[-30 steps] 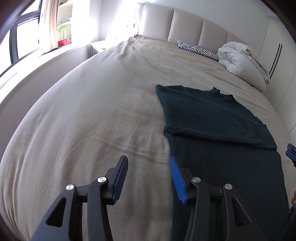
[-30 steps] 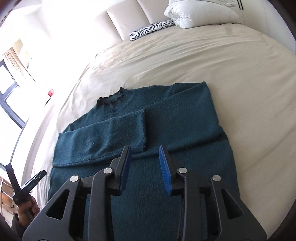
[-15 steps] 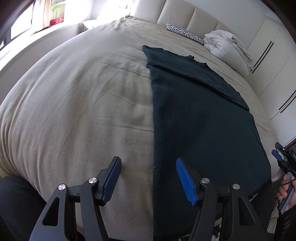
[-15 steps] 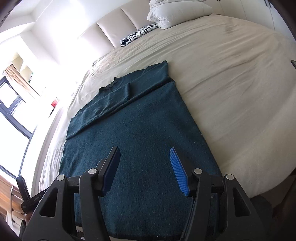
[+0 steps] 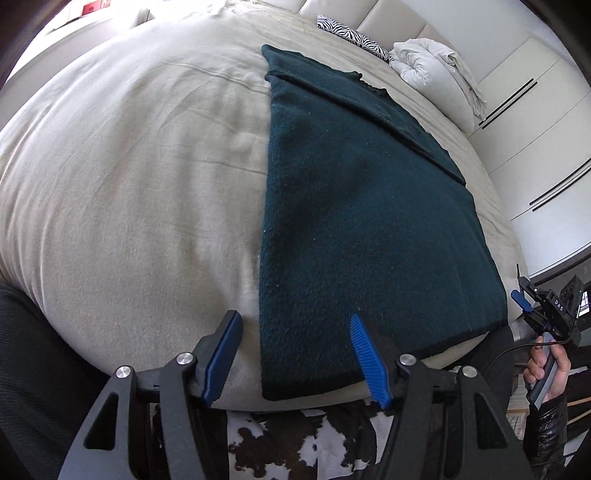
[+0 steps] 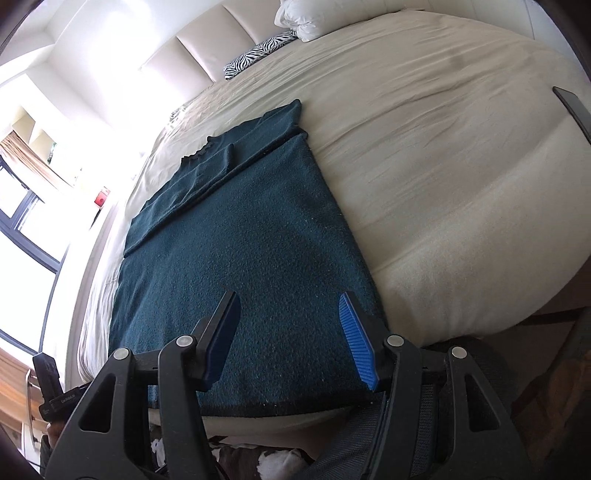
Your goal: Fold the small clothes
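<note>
A dark teal sweater (image 5: 369,221) lies flat on the beige bed (image 5: 129,184), its sleeves folded across the chest and its hem at the bed's near edge. My left gripper (image 5: 292,315) hovers over the hem's left corner. Its jaws are closing, the corner lies below the gap, and the pads touch nothing. In the right wrist view the sweater (image 6: 240,258) fills the middle. My right gripper (image 6: 288,294) stands open above the hem's right part, with cloth beneath it and nothing pinched. A hand (image 5: 546,369) holding the right gripper shows at the left wrist view's right edge.
A zebra-print pillow (image 5: 351,35) and a bundled white duvet (image 5: 432,62) lie by the headboard. White wardrobe doors (image 5: 535,129) stand on the right and a window (image 6: 22,221) on the left. A cowhide rug (image 5: 295,435) covers the floor below the bed's edge.
Both grippers have drawn back from the sweater's middle to the foot of the bed, so the hem is now under them. Both pairs of jaws stand wider than a second ago.
</note>
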A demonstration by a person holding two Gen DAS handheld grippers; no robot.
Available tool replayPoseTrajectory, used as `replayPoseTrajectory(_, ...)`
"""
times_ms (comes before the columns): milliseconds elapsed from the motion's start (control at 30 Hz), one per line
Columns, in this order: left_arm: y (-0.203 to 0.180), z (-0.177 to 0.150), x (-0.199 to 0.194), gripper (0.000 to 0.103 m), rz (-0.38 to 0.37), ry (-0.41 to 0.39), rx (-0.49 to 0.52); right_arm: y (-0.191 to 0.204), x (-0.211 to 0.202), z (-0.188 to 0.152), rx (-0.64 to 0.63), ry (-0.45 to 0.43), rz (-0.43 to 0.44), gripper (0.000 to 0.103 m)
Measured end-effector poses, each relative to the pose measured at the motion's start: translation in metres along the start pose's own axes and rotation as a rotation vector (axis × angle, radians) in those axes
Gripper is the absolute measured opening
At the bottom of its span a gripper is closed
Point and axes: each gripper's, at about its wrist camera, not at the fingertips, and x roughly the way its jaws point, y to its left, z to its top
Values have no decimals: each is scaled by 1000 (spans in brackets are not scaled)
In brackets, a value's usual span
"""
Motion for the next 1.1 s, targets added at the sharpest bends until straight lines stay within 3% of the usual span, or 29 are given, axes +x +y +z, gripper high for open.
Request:
replayPoseTrajectory(167,7,3,3,59,-30,22,-31,-26,-17,0,48,15,-39,55)
replayPoseTrajectory(400,12,2,5,36,-22,43,-49,-62,-8,-6,164,158,-37,55)
replayPoseTrajectory(633,15,0,6,33,-32,51,-55,-56,15,-12,160,242,3,52)
replayPoseTrajectory(767,15,-1,5,31,-37,49,-54,-55,24,-8,151,287,-6,42)
replayPoseTrajectory(800,17,-1,5,26,-34,49,-55,-56,25,-8,157,297,0,35)
replayPoseTrajectory(900,19,-2,6,10,-43,56,-62,-60,26,-8,162,312,13,31)
replayPoseTrajectory(1033,19,-3,3,8,-47,51,-54,-60,25,-12,153,326,33,21)
replayPoseTrajectory(1100,19,-3,-1,7,-54,41,-52,-59,23,-14,146,322,41,8)
